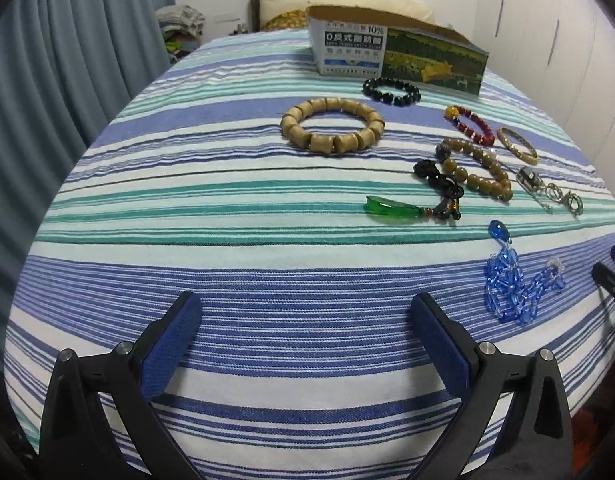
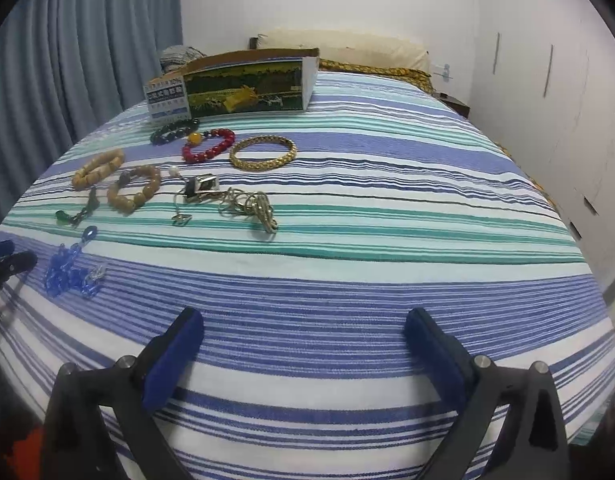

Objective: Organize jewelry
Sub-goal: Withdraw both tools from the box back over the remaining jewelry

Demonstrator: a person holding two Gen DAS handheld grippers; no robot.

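Observation:
Jewelry lies on a striped bed. A big wooden bracelet, a black bead bracelet, a red bead bracelet, a gold bangle, a brown bead bracelet, a green pendant on a black cord, a blue crystal chain and metal chains. An open cardboard box stands behind them. My left gripper and right gripper are open and empty, near the bed's front edge.
The striped bedspread covers the bed. Blue curtains hang at the left. White wardrobe doors stand at the right. Pillows lie at the headboard. A pile of clothes sits at the back left.

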